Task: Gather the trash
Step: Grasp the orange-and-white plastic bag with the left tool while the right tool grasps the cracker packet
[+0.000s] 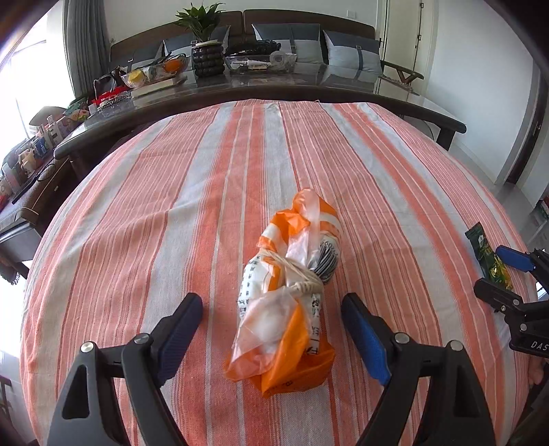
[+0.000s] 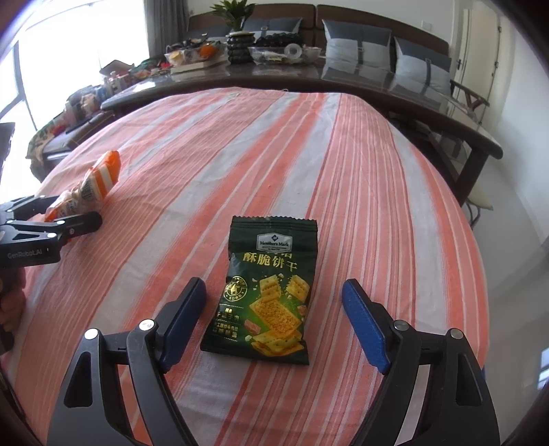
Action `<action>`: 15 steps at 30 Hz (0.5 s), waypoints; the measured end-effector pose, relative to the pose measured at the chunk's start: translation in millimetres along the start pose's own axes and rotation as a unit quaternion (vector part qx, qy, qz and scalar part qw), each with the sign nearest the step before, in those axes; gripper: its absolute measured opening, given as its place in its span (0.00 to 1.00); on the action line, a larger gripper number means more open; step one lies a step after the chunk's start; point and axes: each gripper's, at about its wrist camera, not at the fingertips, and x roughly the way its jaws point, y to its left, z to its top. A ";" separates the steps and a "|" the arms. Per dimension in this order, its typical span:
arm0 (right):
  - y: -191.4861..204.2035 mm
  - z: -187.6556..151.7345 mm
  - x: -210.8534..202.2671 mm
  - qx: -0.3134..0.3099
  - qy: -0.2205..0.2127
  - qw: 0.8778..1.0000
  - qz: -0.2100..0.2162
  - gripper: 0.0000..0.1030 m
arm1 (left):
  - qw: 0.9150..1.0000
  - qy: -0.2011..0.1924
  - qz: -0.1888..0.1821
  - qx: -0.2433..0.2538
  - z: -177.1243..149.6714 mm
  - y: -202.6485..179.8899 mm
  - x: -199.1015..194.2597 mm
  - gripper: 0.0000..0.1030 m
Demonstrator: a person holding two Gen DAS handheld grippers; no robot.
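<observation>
Left wrist view showed the left gripper (image 1: 272, 308) spread wide, pads clear of the tied orange bag (image 1: 288, 295) lying between them on the striped cloth (image 1: 137, 206). The right gripper (image 2: 274, 298) likewise stood wide around the green cracker packet (image 2: 267, 291), not touching it. Both pieces lay uncollected; the task looked barely begun.

1. A home living room: a brown sofa (image 1: 302, 20) with grey cushions (image 1: 353, 51) lines the back wall at the top of the frame.
2. A potted plant (image 1: 202, 37) and fruit bowl (image 1: 154, 72) stand on a dark glossy table (image 1: 274, 89) before it.
3. A curtain (image 1: 85, 44) hangs by a bright window at upper left.
4. A striped cloth (image 1: 171, 206) covers the desk in the foreground.
</observation>
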 end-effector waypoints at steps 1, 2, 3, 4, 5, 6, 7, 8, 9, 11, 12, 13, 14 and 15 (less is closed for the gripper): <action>0.3 0.3 0.1 0.000 0.000 1.000 0.000 0.80 | 1.000 0.000 0.000 0.000 0.0 0.0 0.0 0.83; 0.0 0.1 0.0 0.000 0.000 1.000 0.000 0.80 | 1.000 0.000 0.000 0.000 0.1 0.0 0.0 0.83; -0.2 0.0 0.0 0.000 0.000 1.000 0.000 0.81 | 1.000 0.000 0.000 0.000 0.1 0.0 0.1 0.83; -0.2 0.0 0.0 0.000 0.000 1.000 0.000 0.81 | 1.000 0.000 0.000 0.000 0.2 0.0 0.1 0.83; -1.0 -0.1 0.2 0.000 0.000 1.000 0.001 0.81 | 1.000 0.000 -0.001 0.000 0.1 0.0 0.1 0.83; -0.9 0.0 0.4 0.000 0.001 1.000 0.002 0.82 | 1.000 0.000 -0.002 -0.001 0.2 0.3 0.0 0.83; -1.3 -0.1 0.6 0.000 0.001 1.000 0.004 0.83 | 1.000 0.000 -0.006 0.001 0.0 0.8 -0.4 0.83; -1.7 -0.3 0.7 0.001 0.001 1.000 0.008 0.84 | 1.000 0.001 -0.013 0.004 -0.2 1.8 -1.1 0.83; -2.1 -0.8 0.4 0.000 0.003 1.000 0.012 0.84 | 1.000 0.003 -0.025 0.007 -0.2 3.8 -2.4 0.83; -3.5 -1.6 -2.5 -0.007 0.017 1.000 0.020 0.84 | 0.998 0.007 -0.058 0.002 0.4 10.6 -7.4 0.83; -6.0 -2.2 -5.5 -0.006 0.028 0.999 0.026 0.84 | 0.997 0.006 -0.078 -0.004 1.4 15.1 -11.1 0.83; -9.9 -3.1 -9.4 -0.001 0.039 0.999 0.034 0.83 | 0.995 0.004 -0.096 -0.007 2.2 17.9 -14.3 0.83; -13.9 -3.6 -13.7 0.006 0.048 0.998 0.041 0.83 | 0.994 0.003 -0.108 -0.008 3.2 19.4 -16.8 0.83; -17.6 -3.7 -17.9 0.014 0.056 0.997 0.046 0.83 | 0.993 0.002 -0.115 -0.007 4.5 20.3 -19.2 0.83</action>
